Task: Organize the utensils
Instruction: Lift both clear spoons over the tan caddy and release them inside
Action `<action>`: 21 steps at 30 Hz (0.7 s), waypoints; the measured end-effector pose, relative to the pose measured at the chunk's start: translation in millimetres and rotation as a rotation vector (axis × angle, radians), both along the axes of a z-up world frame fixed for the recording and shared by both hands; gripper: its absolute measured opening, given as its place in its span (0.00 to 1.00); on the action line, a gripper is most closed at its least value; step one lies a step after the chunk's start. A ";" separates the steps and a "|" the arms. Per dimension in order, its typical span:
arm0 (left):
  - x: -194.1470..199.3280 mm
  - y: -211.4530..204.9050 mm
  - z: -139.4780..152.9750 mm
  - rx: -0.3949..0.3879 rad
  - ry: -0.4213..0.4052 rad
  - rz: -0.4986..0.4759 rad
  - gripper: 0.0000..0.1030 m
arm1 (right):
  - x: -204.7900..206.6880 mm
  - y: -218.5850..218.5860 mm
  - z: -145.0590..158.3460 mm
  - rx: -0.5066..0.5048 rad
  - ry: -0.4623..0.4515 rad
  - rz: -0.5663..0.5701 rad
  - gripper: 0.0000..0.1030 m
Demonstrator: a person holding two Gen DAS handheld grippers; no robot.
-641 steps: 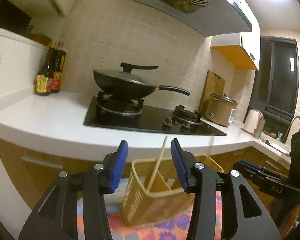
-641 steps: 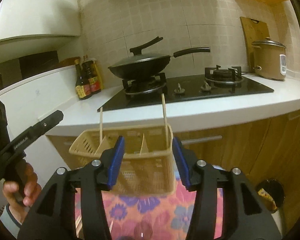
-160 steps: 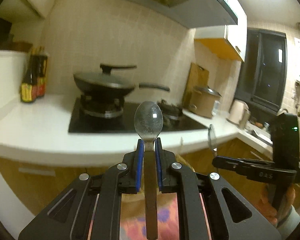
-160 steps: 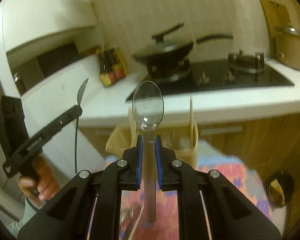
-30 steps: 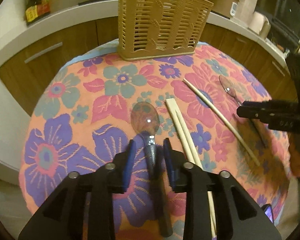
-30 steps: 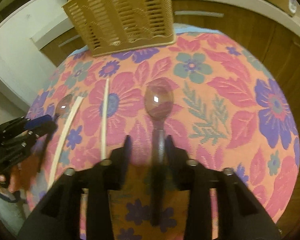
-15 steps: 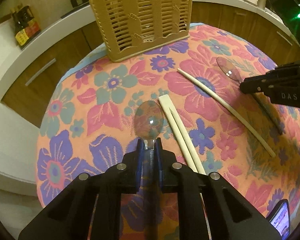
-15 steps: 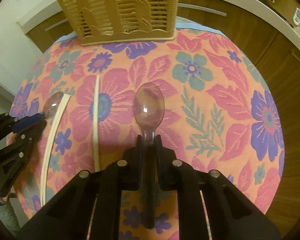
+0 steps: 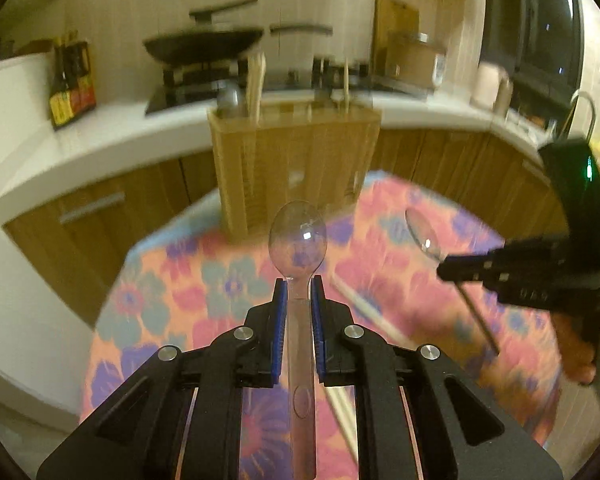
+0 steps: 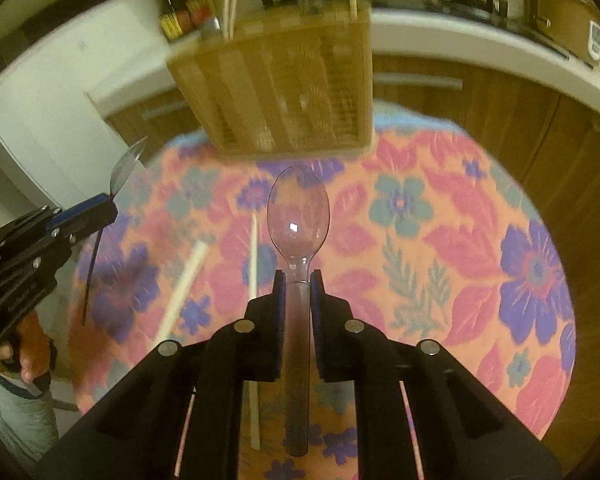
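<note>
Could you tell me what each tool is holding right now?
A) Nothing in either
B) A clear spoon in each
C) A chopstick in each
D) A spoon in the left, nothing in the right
B: the left tool is shut on the handle of a clear spoon, and the right tool grips its own spoon, both above the floral cloth where chopsticks lie.

Floral tablecloth point(image 10: 440, 248), wok point(image 9: 204, 42) (blurry), sauce bottles point(image 9: 70, 88), rice cooker point(image 9: 416, 60)
</note>
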State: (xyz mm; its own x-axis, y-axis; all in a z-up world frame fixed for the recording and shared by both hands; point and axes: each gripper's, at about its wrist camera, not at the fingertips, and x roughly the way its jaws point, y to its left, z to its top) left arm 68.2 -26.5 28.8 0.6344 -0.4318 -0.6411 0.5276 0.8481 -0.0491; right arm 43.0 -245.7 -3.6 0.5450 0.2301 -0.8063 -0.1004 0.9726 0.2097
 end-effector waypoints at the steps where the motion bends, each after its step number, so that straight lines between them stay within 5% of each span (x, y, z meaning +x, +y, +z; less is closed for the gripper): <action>1: 2.0 0.0 7.9 -0.019 -0.016 0.000 0.10 | 1.6 0.9 5.8 0.006 -0.017 0.000 0.09; 11: 48.0 4.5 80.0 -0.249 -0.183 0.027 0.10 | 26.3 -22.9 75.9 0.069 -0.279 -0.030 0.09; 21: 127.8 -27.8 103.9 -0.333 -0.228 0.047 0.10 | 103.8 -40.2 116.5 0.078 -0.463 -0.194 0.09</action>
